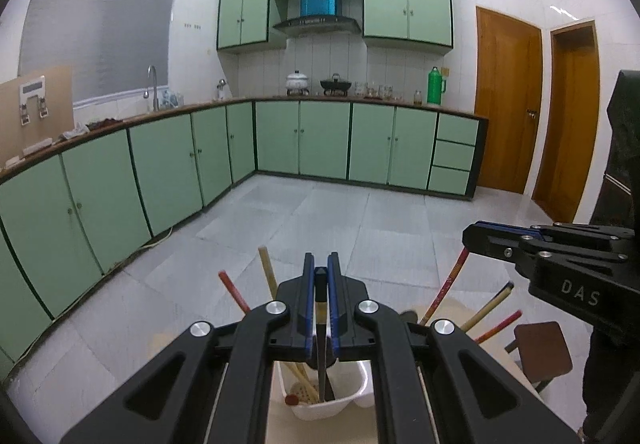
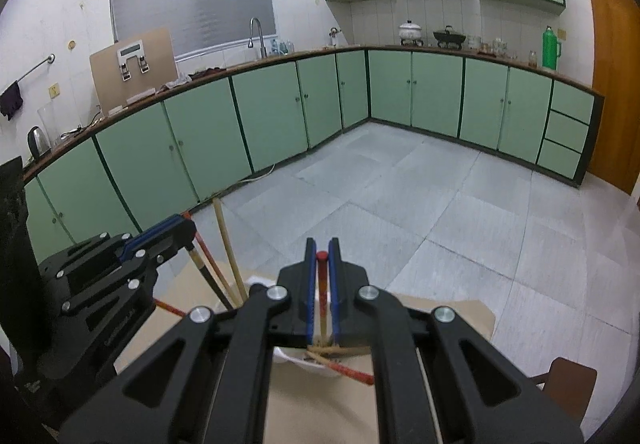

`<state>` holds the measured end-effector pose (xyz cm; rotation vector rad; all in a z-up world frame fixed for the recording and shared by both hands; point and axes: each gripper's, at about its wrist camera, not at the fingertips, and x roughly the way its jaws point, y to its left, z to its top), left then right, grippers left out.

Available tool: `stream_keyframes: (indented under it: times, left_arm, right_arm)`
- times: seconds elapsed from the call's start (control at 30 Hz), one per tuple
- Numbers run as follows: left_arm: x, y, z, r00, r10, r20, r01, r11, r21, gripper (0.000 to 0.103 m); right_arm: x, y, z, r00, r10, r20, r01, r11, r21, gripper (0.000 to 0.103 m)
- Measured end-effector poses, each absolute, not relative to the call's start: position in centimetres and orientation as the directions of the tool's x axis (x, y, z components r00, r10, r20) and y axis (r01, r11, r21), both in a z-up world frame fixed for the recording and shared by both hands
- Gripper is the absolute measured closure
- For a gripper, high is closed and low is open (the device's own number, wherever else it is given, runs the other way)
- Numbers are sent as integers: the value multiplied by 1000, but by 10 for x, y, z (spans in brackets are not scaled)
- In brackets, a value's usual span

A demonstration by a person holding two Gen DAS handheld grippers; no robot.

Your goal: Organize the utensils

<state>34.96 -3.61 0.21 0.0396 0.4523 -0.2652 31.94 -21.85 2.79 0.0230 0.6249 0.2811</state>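
Note:
My left gripper (image 1: pixel 320 264) is shut on a dark chopstick (image 1: pixel 320 300) that stands upright with its lower end in a white plastic container (image 1: pixel 352 396). Several red and bamboo chopsticks (image 1: pixel 267 276) lean out of that container. My right gripper (image 2: pixel 322 250) is shut on a red chopstick (image 2: pixel 322 284) whose lower end reaches the same container (image 2: pixel 288 358). The right gripper also shows in the left wrist view (image 1: pixel 468 238) at the right, holding the red chopstick (image 1: pixel 448 284). The left gripper shows in the right wrist view (image 2: pixel 190 228) at the left.
The container stands on a beige table (image 2: pixel 440 308). A brown stool (image 1: pixel 544 352) stands at the right beside it. Green kitchen cabinets (image 1: pixel 304 140) line the far walls across a grey tiled floor (image 1: pixel 340 220). Wooden doors (image 1: pixel 508 100) are at the far right.

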Motion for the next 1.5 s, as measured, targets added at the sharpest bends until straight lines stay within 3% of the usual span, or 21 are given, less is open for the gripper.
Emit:
stream_keyframes:
  times: [0.27,0.33,1.0,1.2,1.5]
  left_arm:
    - [347,-32,-12,850,-240,-470,256,966,-31,95]
    - [344,-30,-11,853,-241,-464,255,966,-32,93]
    - [241,0,10,887,-194,-420,184,981,-65,19]
    - [201,4,9,890,-180,-419,170,984,-62,7]
    - [141,1,3,887,-164,-431,168,985,-29,6]
  right_arm:
    - [313,-227,20,761,264,-593,-230,964,134,92]
    - [310,-232,23,765,266,-587,-221,964,149,83]
    - [201,-280,22,813,240,-531,-150,967,207,14]
    - [155,-277,12,816,239,-526,-159,968,194,7]
    - [101,-257,8,814,242,-528,-187,970,155,5]
